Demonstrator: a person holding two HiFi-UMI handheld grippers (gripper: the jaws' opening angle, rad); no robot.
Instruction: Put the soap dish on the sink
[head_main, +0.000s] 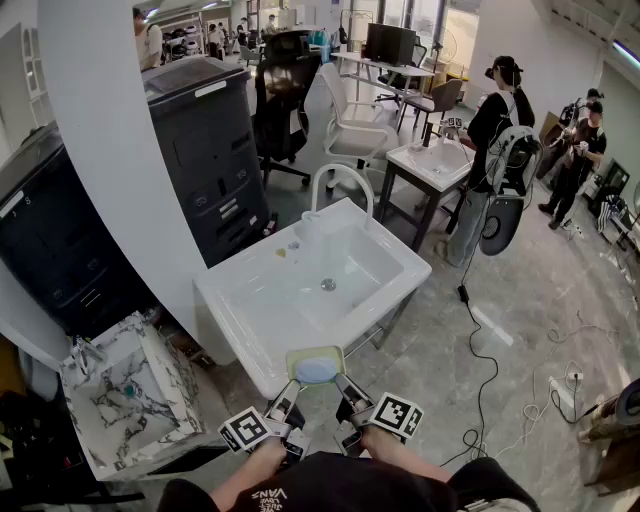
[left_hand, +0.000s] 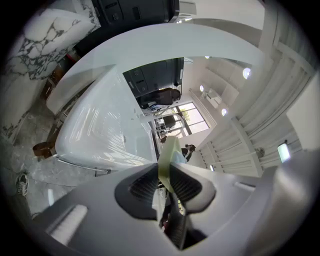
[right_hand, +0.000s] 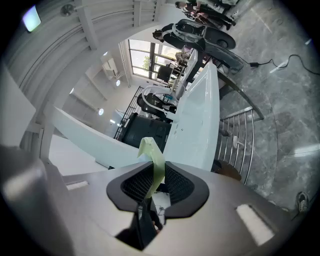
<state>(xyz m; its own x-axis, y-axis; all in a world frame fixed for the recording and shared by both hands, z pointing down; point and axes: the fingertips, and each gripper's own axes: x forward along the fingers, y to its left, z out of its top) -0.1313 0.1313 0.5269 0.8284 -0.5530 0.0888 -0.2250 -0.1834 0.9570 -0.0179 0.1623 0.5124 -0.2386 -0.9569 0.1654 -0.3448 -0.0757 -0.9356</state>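
Note:
A pale green soap dish (head_main: 315, 364) with a blue soap in it hangs just in front of the near edge of the white sink (head_main: 240, 290). My left gripper (head_main: 291, 390) is shut on its left rim, and my right gripper (head_main: 343, 385) is shut on its right rim. In the left gripper view the green rim (left_hand: 168, 159) stands edge-on between the pads. The right gripper view shows the same green rim (right_hand: 153, 159) pinched between its pads, with the sink (right_hand: 200, 120) beyond. A chrome faucet (head_main: 340, 182) arches over the far side of the basin.
A marbled basin (head_main: 130, 390) sits on the floor at the left. Black cabinets (head_main: 205, 150) stand behind the sink beside a white column. A second sink (head_main: 432, 163) and people stand further back at the right. Cables (head_main: 480, 350) cross the floor.

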